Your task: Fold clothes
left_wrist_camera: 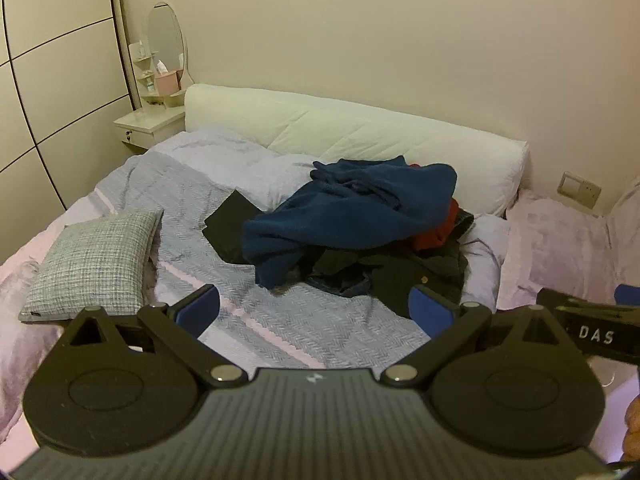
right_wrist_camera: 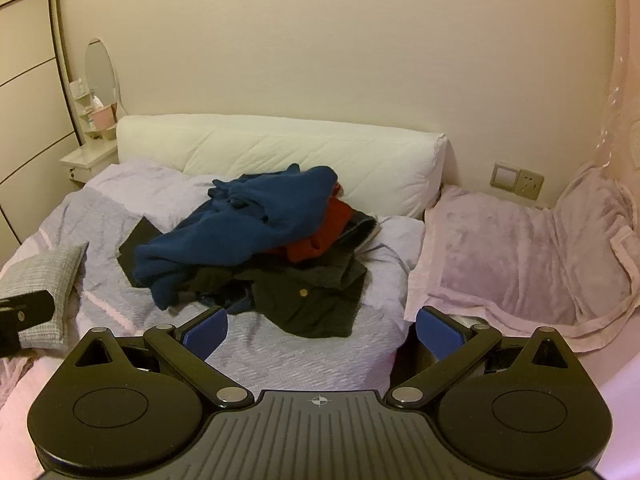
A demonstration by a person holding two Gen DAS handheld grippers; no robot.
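Your left gripper (left_wrist_camera: 316, 312) is wide open and holds nothing. Your right gripper (right_wrist_camera: 322, 330) is wide open too, with nothing between its blue pads (right_wrist_camera: 204, 330). Both hang low over the near end of the bed (left_wrist_camera: 280, 320), side by side.

The clothes are in a heap (right_wrist_camera: 256, 248) on the bed cover, not flat and not folded. From your right gripper the heap is at about 11 o'clock, a little way ahead. From your left gripper it is at about 1 o'clock. So the heap sits between your two tools, and both are about as near.

The nearest piece is a dark shirt (right_wrist_camera: 312, 300) with a gold button, at the front edge of the heap; it looks nearer to your right gripper. On top lies a blue sweater (right_wrist_camera: 248, 220). Its long side runs from 8 o'clock to 2 o'clock, and one end hangs down toward you at the left. A red top (right_wrist_camera: 320, 236) peeks out under it at the right. A flat black piece (left_wrist_camera: 228, 224) sticks out at the left, and I cannot tell if it is folded.

Far back is a white headboard (right_wrist_camera: 280, 148). A grey cushion (left_wrist_camera: 92, 260) lies at your left, well apart from the heap.
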